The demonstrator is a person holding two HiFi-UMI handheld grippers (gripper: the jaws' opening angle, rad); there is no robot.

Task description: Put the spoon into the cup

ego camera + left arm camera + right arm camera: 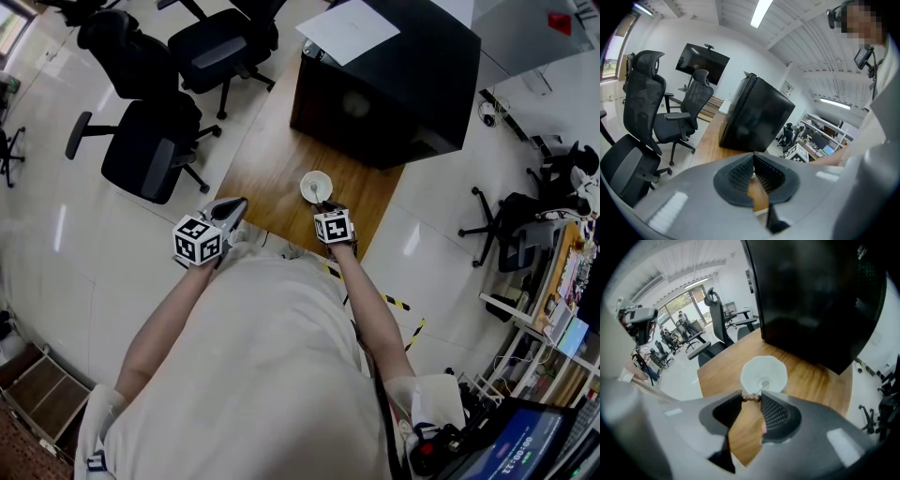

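Note:
A white paper cup (315, 187) (764, 375) stands on the wooden table (272, 159), near its front edge. The spoon (751, 399) has a thin stem and a brown beaded handle end. My right gripper (327, 205) (751, 398) is shut on that beaded end, just behind the cup and pointing steeply down. The stem runs forward over the rim towards the middle of the cup. My left gripper (233, 210) (753, 158) hangs at the table's front left edge. Its pads meet at the tips with nothing between them.
A large black cabinet (389, 89) fills the table's far end, close behind the cup, with a white sheet (349, 28) on top. Black office chairs (150, 150) stand on the floor at the left. Yellow-black tape (405, 305) marks the floor on the right.

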